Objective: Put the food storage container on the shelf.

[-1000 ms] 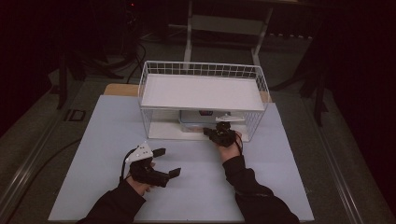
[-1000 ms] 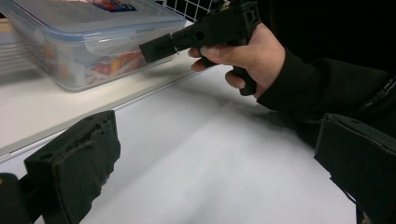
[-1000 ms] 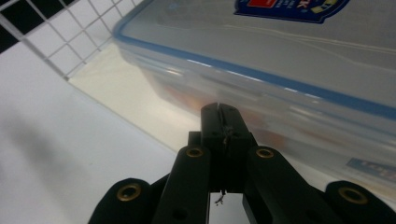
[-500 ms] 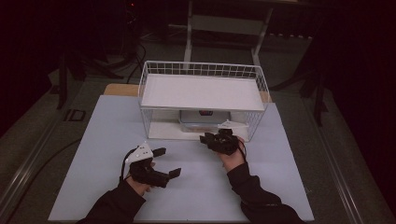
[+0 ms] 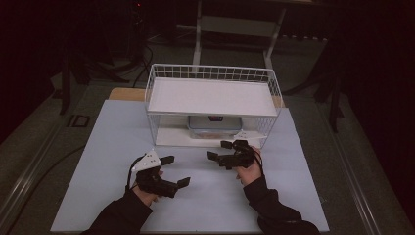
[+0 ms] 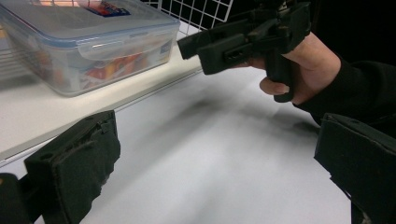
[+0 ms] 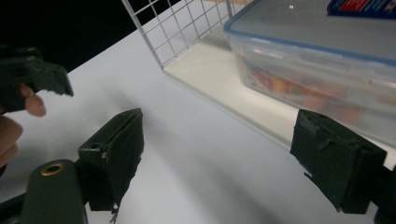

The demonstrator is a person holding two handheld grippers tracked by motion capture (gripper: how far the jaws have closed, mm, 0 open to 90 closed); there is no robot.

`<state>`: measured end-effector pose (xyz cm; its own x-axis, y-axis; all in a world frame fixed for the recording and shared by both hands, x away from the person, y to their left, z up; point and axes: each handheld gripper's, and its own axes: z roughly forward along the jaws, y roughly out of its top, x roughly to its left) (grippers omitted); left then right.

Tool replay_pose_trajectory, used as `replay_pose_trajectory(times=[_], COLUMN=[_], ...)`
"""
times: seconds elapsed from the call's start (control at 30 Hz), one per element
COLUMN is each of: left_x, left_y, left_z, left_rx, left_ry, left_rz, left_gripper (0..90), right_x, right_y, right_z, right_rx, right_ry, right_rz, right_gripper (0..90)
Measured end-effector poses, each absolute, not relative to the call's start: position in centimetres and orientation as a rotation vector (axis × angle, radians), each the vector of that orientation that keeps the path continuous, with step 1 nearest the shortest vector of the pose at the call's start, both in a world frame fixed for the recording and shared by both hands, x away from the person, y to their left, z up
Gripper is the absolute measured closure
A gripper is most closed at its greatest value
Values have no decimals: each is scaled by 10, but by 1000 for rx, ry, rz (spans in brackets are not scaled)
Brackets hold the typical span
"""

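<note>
Plastic box (image 5: pixel 215 126) with a clear lid sits on the lower shelf of the white wire rack (image 5: pixel 213 78), at 12 o'clock on the table (image 5: pixel 112 132). Right gripper (image 5: pixel 219 150), at 5 o'clock of the box and just outside the rack, has just been opening its jaws; nothing between them. Left gripper (image 5: pixel 175 171), at 7 o'clock, jaws spread, empty.

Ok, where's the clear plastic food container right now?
In the high view the food container sits on the lower shelf of the white wire rack, under its upper shelf, just beyond the open right gripper.
</note>
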<state>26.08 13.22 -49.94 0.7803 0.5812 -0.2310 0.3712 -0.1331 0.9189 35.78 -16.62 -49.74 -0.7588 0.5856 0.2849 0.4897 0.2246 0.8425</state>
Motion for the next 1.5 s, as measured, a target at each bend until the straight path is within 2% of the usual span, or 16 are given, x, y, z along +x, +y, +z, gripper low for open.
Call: replay_pose_trajectory(times=[0.97, 1.5], left_x=[249, 242], left_y=[143, 146], left_z=[-492, -494], left_rx=[1737, 1758], left_ry=[717, 703], left_rz=[215, 234], left_gripper=[1, 1], right_x=[291, 269], right_y=[-218, -250], right_z=[-487, -502], right_rx=[891, 888], right_ry=[2369, 2386], right_rz=[1540, 1469], right_gripper=[169, 166])
